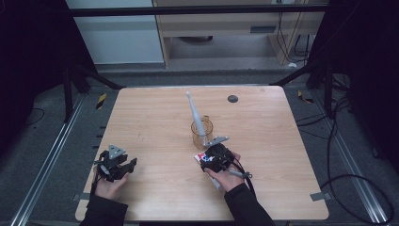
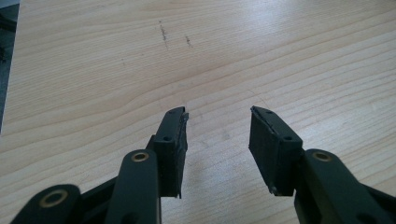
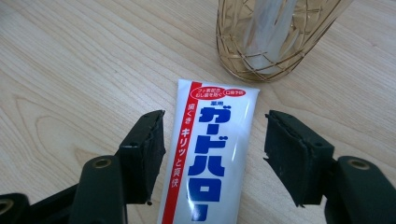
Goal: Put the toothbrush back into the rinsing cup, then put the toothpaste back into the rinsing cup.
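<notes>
A white toothpaste tube (image 3: 210,154) with blue and red print lies flat on the wooden table (image 1: 150,122). My right gripper (image 3: 215,154) straddles it with a gap on each side, jaws open and not touching. In the high view the right gripper (image 1: 214,157) sits just in front of an amber glass cup (image 1: 202,133), and the tube (image 1: 201,157) shows at its left. A grey-white toothbrush (image 1: 195,113) stands tilted in the cup (image 3: 275,37). My left gripper (image 2: 218,140) hovers open over bare wood near the table's front left (image 1: 115,165).
A small dark round disc (image 1: 232,98) lies near the table's far edge. Faint pencil-like marks (image 2: 163,35) show on the wood ahead of the left gripper. Black frame bars and cables surround the table.
</notes>
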`<act>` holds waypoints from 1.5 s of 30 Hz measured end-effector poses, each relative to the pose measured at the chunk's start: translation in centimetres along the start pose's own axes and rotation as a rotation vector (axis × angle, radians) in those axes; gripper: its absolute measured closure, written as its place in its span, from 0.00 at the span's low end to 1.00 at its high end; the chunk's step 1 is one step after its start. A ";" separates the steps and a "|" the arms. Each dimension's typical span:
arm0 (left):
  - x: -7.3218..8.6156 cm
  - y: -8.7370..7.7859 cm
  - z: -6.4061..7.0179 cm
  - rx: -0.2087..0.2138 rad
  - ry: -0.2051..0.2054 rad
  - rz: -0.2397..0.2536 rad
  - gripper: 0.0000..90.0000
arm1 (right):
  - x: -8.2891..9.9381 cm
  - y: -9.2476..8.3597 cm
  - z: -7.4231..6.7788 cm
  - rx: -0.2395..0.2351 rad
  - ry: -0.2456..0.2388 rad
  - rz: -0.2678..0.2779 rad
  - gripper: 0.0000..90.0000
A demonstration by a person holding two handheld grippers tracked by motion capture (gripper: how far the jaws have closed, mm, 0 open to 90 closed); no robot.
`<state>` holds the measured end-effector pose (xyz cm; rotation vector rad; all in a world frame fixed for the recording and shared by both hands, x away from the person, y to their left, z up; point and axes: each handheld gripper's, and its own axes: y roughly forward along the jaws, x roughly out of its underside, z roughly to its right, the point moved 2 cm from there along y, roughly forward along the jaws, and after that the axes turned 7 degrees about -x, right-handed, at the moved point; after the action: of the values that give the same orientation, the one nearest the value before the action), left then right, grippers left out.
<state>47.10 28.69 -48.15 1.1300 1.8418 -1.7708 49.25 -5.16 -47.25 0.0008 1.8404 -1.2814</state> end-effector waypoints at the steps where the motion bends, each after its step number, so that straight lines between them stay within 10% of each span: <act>1: 0.0 0.0 0.0 0.000 -0.001 0.001 0.62 | 0.0 0.1 0.0 0.003 -0.002 -0.004 0.42; 45: 0.0 0.2 0.2 0.006 0.007 -0.011 0.62 | 0.1 2.9 0.2 0.001 0.022 -0.128 0.41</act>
<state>47.18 28.44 -48.31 1.1313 1.8512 -1.7818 50.58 -4.01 -49.57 -0.1039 1.8839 -1.3753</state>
